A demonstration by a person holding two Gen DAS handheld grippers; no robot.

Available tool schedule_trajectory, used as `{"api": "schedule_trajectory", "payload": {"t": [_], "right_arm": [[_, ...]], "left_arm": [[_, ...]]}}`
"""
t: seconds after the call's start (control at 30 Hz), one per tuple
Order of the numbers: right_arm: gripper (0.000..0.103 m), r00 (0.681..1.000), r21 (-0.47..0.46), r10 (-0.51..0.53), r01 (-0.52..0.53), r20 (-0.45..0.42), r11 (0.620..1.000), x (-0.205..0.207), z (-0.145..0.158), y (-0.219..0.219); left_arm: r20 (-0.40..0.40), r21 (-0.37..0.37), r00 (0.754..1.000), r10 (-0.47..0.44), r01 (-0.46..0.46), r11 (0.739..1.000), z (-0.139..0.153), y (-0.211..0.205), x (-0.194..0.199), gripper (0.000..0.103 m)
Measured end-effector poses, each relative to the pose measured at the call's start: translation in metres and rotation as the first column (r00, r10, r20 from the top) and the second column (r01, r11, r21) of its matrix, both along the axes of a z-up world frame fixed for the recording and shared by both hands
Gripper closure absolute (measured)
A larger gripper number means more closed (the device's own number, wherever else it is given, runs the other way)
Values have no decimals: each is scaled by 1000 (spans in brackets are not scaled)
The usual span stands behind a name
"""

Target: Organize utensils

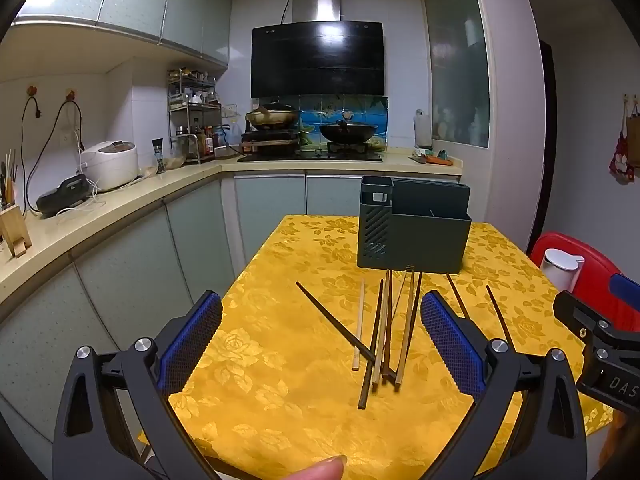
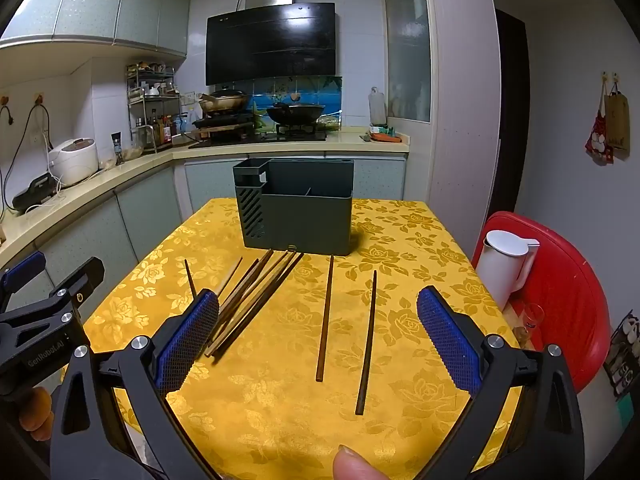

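Several wooden chopsticks [image 1: 384, 328] lie loose on the yellow flowered tablecloth [image 1: 280, 380], in front of a dark grey utensil holder [image 1: 416, 232] with compartments. My left gripper [image 1: 320, 344] hovers open above the near table edge, the pile between and beyond its blue pads. In the right wrist view the same pile of chopsticks [image 2: 252, 300] lies left of centre, and two separate dark chopsticks [image 2: 325, 320] lie between the fingers of my open right gripper [image 2: 318, 340]. The utensil holder [image 2: 296, 208] stands behind them. Neither gripper holds anything.
A white kettle [image 2: 504, 268] sits on a red stool [image 2: 568, 300] at the table's right. A kitchen counter [image 1: 100, 216] with a rice cooker runs along the left, the stove and pans behind. A fingertip [image 2: 352, 464] shows at the bottom edge.
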State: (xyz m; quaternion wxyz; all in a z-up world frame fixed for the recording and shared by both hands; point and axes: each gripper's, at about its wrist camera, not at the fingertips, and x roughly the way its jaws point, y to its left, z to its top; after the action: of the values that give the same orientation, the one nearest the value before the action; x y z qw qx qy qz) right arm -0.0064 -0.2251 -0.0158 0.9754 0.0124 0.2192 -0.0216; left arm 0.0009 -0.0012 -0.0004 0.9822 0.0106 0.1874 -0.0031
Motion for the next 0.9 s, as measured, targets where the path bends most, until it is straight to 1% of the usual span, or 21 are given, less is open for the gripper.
{"api": "schedule_trajectory", "payload": {"t": [0.3, 0.5, 0.9], "right_arm": [[6, 1000, 1, 2, -2, 0, 1000, -1, 1, 0], [6, 1000, 1, 1, -1, 0, 1000, -1, 1, 0], [6, 1000, 2, 1, -1, 1, 1000, -1, 2, 0]], "left_arm": [[-3, 1, 1000, -1, 1, 1000, 0, 0, 0, 7], [-7, 0, 1000, -3, 3, 1000, -5, -9, -1, 7], [-9, 1, 1000, -4, 4, 1000, -5, -9, -2, 7]]}}
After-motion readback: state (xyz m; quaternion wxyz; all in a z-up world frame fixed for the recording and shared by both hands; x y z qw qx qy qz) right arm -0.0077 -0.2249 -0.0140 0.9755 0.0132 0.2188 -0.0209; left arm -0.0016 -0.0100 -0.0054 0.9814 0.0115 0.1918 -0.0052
